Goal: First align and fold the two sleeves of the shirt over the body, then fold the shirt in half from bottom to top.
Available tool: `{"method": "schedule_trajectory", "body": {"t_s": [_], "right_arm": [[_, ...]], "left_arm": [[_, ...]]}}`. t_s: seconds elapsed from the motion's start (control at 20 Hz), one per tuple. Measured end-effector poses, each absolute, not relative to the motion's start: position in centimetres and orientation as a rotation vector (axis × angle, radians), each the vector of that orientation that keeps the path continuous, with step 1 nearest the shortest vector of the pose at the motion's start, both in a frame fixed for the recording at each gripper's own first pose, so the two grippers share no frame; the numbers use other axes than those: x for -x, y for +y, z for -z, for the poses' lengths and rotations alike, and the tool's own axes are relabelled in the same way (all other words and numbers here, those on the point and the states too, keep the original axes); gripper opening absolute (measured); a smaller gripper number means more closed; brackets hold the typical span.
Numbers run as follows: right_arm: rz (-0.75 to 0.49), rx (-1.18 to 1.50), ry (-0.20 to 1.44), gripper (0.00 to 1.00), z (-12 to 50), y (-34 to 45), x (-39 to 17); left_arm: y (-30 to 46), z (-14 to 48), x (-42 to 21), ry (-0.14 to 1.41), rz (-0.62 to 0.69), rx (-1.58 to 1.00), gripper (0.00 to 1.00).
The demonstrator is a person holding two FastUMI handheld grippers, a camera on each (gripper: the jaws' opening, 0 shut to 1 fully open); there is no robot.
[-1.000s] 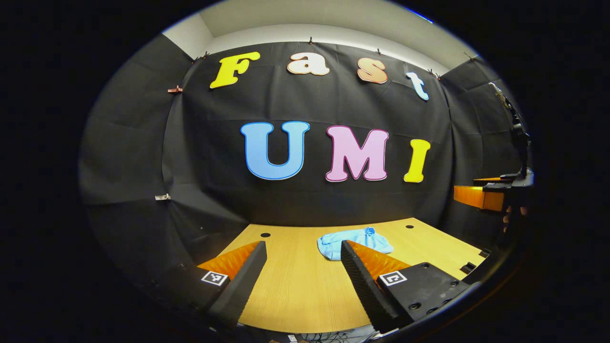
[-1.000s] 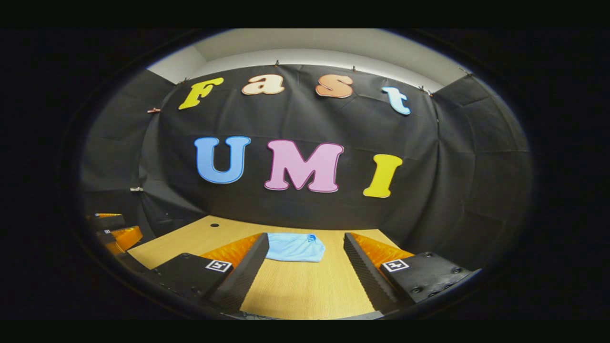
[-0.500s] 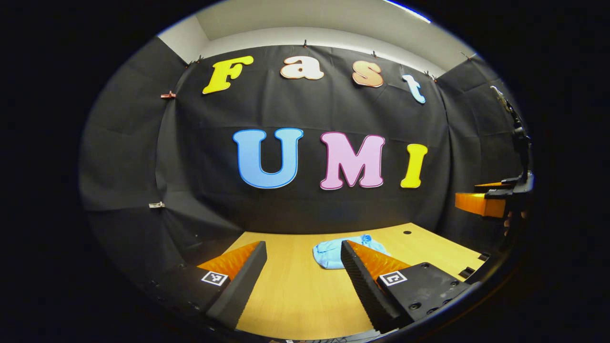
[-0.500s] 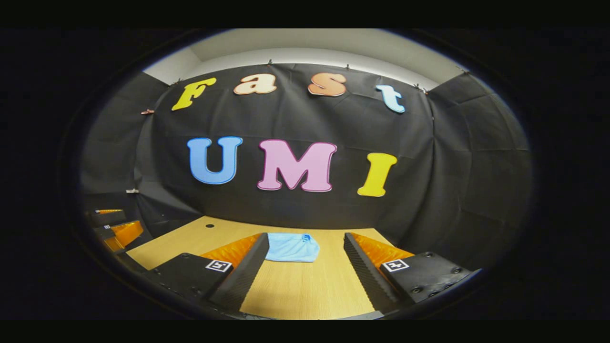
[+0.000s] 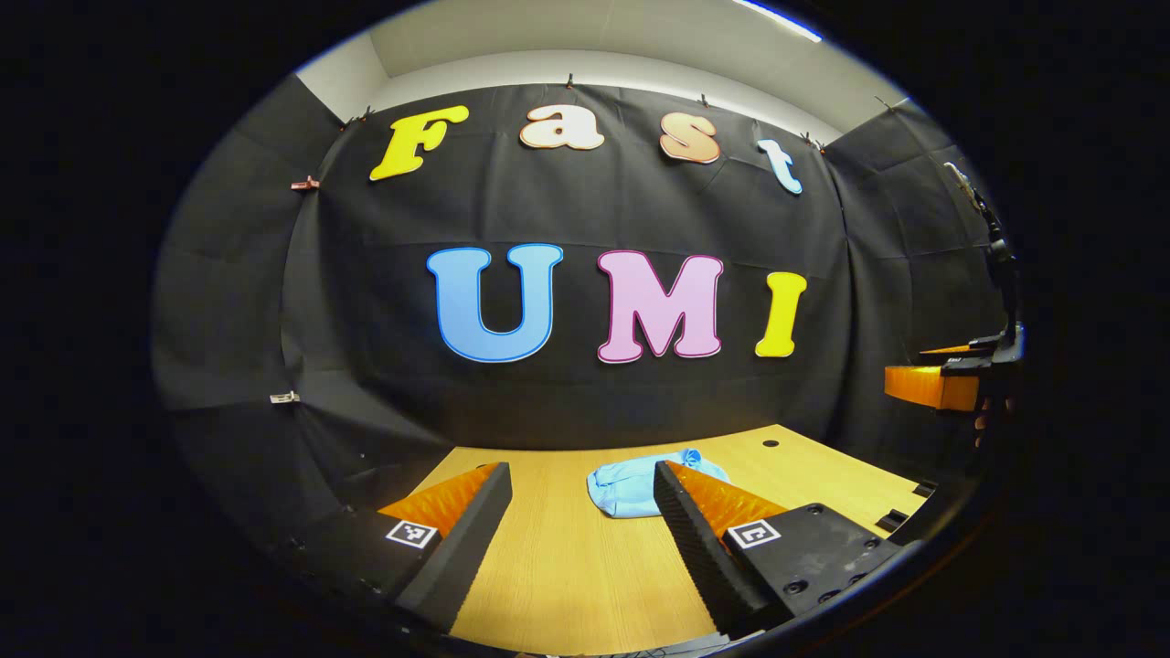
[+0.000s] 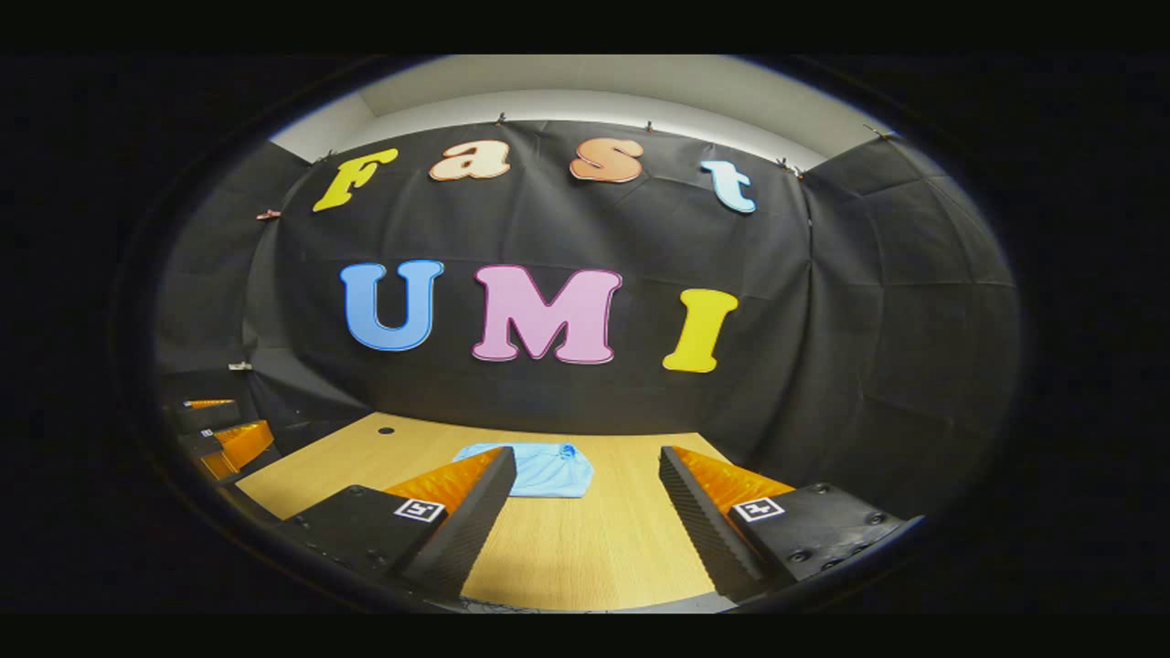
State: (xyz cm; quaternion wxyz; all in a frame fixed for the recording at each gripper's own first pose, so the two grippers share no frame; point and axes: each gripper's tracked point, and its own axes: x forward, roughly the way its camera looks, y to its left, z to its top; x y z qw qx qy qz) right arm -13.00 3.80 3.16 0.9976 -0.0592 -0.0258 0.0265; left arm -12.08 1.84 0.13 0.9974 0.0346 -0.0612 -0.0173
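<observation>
Both views are evenly and fairly brightly lit from above; a pale band of ceiling (image 5: 594, 27) tops each view and a thin bright strip light (image 5: 777, 20) shows at the upper right of the left gripper view. The wooden desk (image 5: 567, 567) glows warm with no harsh glare. Soft shadows fall beside the folded shirt (image 6: 548, 471) and under the near fingers (image 5: 457, 548). Fisheye distortion bows the wall and desk edges, strongest toward the rim, where brightness falls off. The right gripper view looks slightly softer and dimmer.
</observation>
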Motion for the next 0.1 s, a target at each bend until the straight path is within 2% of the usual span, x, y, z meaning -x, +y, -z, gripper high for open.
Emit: {"method": "schedule_trajectory", "body": {"t_s": [0.1], "right_arm": [[-0.059,0.125,-0.051,0.98,-3.14,3.92,12.82]], "left_arm": [[2.13,0.03,12.08,-0.123,0.024,-0.064,1.0]]}}
